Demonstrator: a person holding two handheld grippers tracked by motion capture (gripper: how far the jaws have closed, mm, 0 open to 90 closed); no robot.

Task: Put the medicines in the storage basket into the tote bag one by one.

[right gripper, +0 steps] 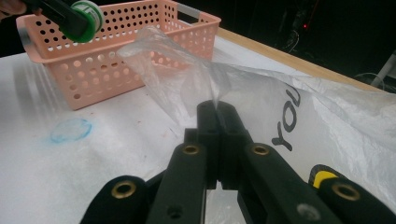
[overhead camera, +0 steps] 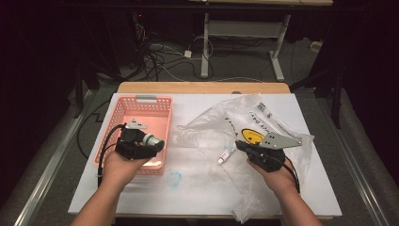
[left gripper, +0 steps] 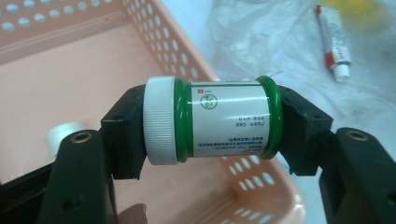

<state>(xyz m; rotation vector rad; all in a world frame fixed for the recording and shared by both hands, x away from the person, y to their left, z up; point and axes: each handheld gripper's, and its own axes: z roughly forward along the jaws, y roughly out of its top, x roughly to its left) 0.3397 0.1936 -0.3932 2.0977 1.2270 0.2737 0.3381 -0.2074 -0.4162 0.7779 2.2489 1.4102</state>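
Table (overhead camera: 141, 197): one, white-topped with a wooden far edge; everything below is placed relative to the pink basket.
Plastic bag (overhead camera: 263, 122): one, clear and crumpled, printed with black letters and a yellow smiley, spread across the table right of the basket; its nearest fold reaches almost to the basket's right wall.
Pink basket (overhead camera: 123, 109): one, perforated plastic, on the left part of the table. In the left gripper view one small whitish thing (left gripper: 65, 133) lies on its floor; what it is cannot be told.
Left hand (overhead camera: 120, 167): comes in from the near edge to the basket's near side, palm under the gripper body.
Right hand (overhead camera: 277, 176): well right of the basket, resting low over the bag.
Left gripper (left gripper: 214, 123): one, held over the basket's near right corner, jaws clamped end to end on the jar.
Right gripper (right gripper: 218, 108): one, well right of the basket, jaws closed flat together on a pinch of the bag film, which rises from their tips toward the basket.
Jar (left gripper: 212, 120): one, green with a white cap and white label, lying sideways between the left jaws, above the basket's right rim, not touching it.
Tube (overhead camera: 227, 155): one, small, white with red markings, lying on the bag right of the basket, between basket and right gripper.
Blue smudge (overhead camera: 174, 179): one, on the table just off the basket's near right corner.
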